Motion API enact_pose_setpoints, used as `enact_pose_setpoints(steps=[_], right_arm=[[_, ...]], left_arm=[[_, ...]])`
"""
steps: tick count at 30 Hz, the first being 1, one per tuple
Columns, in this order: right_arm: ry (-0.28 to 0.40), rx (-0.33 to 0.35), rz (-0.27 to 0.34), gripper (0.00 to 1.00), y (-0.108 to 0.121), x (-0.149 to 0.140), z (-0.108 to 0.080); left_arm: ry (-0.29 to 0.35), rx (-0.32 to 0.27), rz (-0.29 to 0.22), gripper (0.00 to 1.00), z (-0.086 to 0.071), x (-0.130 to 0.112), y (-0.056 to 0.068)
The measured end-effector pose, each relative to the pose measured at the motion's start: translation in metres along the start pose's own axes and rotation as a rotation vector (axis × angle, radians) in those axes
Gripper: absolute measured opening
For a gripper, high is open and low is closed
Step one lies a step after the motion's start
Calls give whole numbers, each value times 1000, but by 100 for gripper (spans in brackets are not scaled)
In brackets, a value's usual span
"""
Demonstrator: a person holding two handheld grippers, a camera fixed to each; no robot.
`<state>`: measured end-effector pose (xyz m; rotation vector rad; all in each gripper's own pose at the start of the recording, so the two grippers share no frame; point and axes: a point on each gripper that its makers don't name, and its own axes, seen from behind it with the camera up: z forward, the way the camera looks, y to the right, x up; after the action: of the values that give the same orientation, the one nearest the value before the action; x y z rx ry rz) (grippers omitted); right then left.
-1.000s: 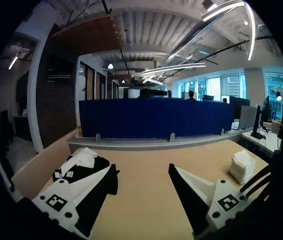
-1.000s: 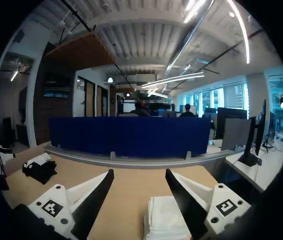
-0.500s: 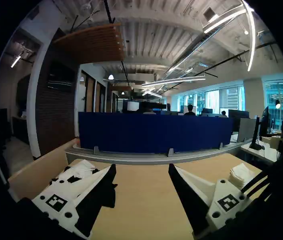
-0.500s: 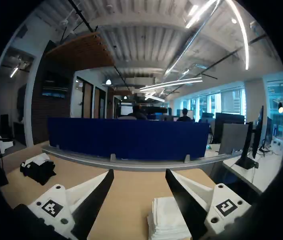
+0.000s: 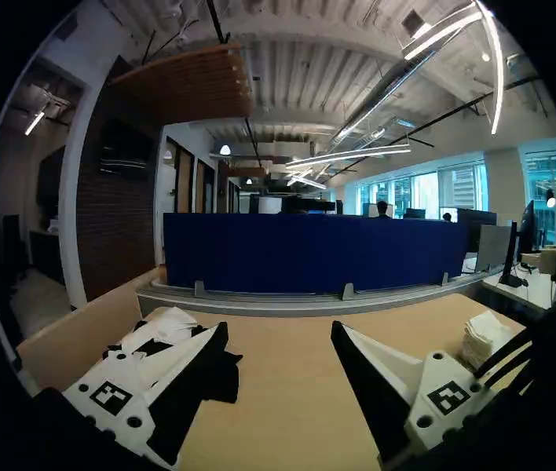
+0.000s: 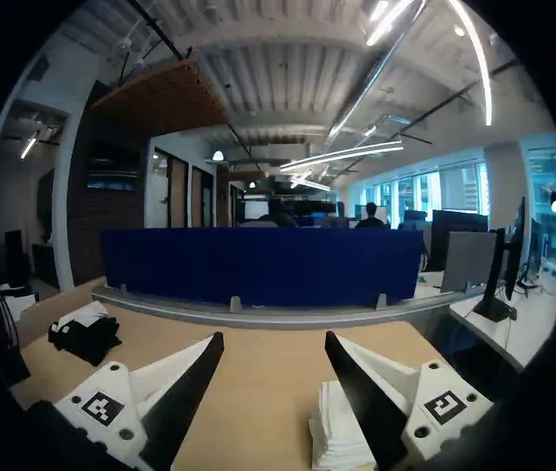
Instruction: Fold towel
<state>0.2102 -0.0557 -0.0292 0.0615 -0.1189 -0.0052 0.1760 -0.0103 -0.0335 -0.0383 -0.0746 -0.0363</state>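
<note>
A stack of folded white towels [image 5: 486, 336] lies on the wooden table [image 5: 294, 385] at the right; in the right gripper view the stack [image 6: 341, 428] sits partly behind my right finger. A heap of black and white cloth [image 5: 176, 345] lies at the table's left, just past my left gripper's left finger; it is also the dark heap [image 6: 83, 331] at far left in the right gripper view. My left gripper [image 5: 278, 377] is open above the bare tabletop with nothing between its fingers. My right gripper [image 6: 274, 377] is open too, empty, close to the towel stack.
A blue partition [image 5: 309, 253] on a grey rail runs along the table's far edge. Desks with monitors [image 6: 506, 275] stand to the right. People sit beyond the partition. A brick wall [image 5: 117, 235] is at the left.
Both views have shifted a little: the white stack moved rightward in the right gripper view, and the cloth heap sits slightly lower in the left gripper view. Both grippers stayed open.
</note>
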Motion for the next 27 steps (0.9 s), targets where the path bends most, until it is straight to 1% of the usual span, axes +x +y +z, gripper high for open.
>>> enact_pose_setpoints(steps=[6, 9, 11, 15, 20, 23, 27], right_arm=[[-15, 16, -25, 100, -9, -6, 5], [-11, 20, -47, 100, -9, -5, 6], [-4, 10, -55, 100, -5, -3, 6], [20, -7, -35, 100, 1, 4, 4], [47, -25, 2, 100, 6, 5, 0], [64, -30, 17, 100, 7, 3, -2], [73, -36, 30, 100, 6, -8, -4]], left_arm=[[21, 19, 7, 98, 4, -18, -4], [39, 27, 17, 98, 5, -25, -3], [51, 32, 27, 98, 5, -29, -3], [73, 40, 37, 97, 7, -38, -4], [82, 47, 32, 98, 10, -61, -9], [86, 51, 33, 98, 12, -75, -9], [88, 43, 37, 98, 17, -93, -1]])
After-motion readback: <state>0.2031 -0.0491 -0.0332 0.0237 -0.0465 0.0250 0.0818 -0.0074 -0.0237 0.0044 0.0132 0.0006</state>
